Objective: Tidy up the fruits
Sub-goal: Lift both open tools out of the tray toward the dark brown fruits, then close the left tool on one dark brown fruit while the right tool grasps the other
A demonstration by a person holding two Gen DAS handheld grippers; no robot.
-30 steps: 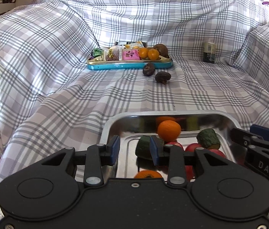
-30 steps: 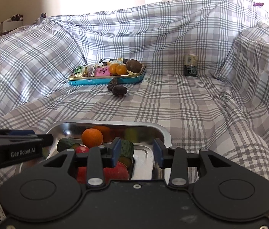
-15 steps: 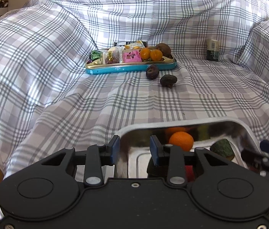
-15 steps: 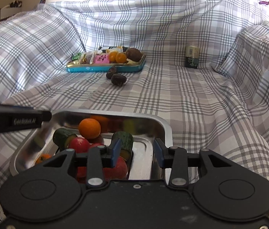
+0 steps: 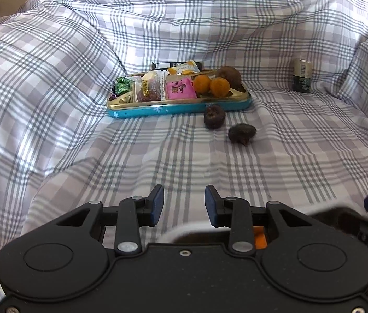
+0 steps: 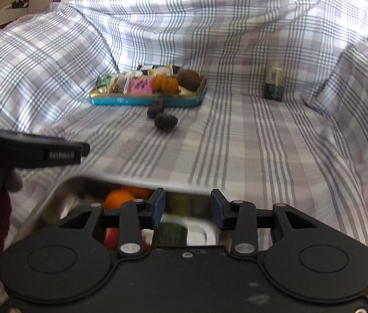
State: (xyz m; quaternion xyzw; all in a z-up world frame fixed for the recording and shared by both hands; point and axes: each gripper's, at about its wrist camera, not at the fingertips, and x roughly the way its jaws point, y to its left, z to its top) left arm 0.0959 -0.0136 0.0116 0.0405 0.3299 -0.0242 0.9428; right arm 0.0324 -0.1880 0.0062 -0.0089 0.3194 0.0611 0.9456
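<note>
We read "GenRobot.AI" in white on side of left gripper [image 6: 53,154]; "PASTRY" on yellow packet [image 5: 184,67] behind tin tray.

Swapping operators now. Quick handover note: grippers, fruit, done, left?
Left gripper: jaws apart, empty, over the checked cloth.
Right gripper: jaws apart, empty, over the steel tray.
Steel tray holds an orange plus red and green fruit.
Blue tray far back: two oranges, a brown fruit, snack packets.
Left: two dark fruits loose on the cloth before the blue tray.
</note>
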